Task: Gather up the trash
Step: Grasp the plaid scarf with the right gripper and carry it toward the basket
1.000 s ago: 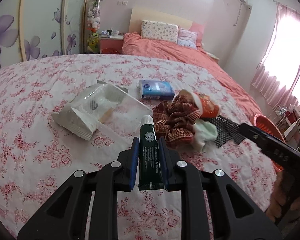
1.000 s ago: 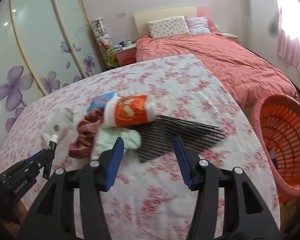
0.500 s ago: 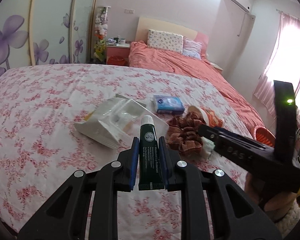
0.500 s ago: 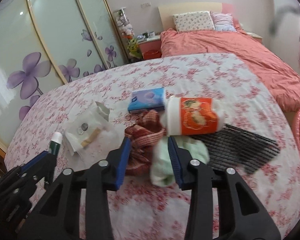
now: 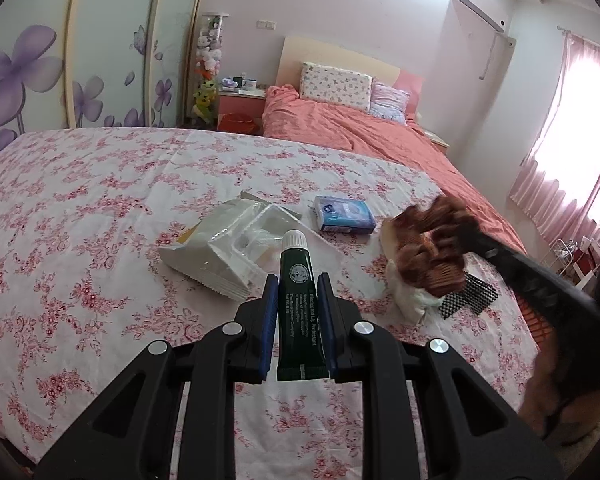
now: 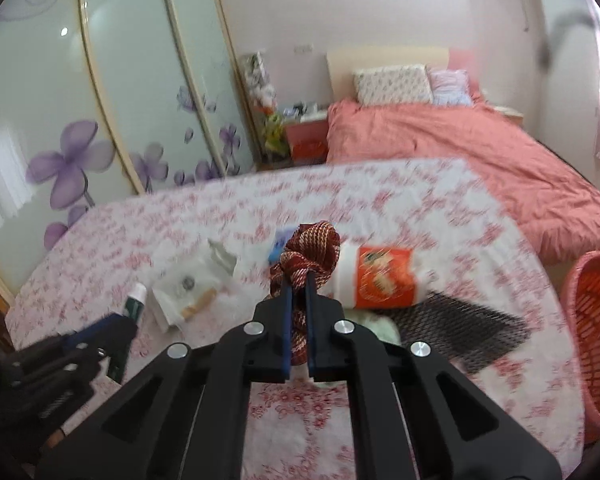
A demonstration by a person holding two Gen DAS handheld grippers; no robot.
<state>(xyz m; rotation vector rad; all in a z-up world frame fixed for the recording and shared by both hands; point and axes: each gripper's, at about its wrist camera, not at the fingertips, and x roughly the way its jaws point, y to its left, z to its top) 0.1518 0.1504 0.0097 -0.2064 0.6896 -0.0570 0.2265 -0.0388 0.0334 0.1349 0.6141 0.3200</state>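
The left tool (image 5: pixel 298 312) is clamped on a dark green tube (image 5: pixel 299 308), white cap pointing away from the hand, its long axis running straight out along the fingers. The right tool (image 6: pixel 298 328) is pinched tight on a red-and-brown checked cloth (image 6: pixel 308 264), which bunches up above the fingertips and looks lifted off the flowered bedspread (image 6: pixel 380 200).

Take the orange basket (image 6: pixel 592 340) as the landmark: it stands off the bedspread's edge on the right-hand side, and in the right wrist view it lies to the right of the cloth and lower. The right hand is plainly the nearer one to it; the left tool with its tube is well apart, on the far side of the litter. A swing to the right looks like what the drop calls for.

Still lying on the bedspread, left of the basket: an orange-and-white cup (image 6: pixel 380 280) on its side, a black mesh sheet (image 6: pixel 460 332), a white plastic tray (image 5: pixel 236 248) and a blue packet (image 5: pixel 344 220).
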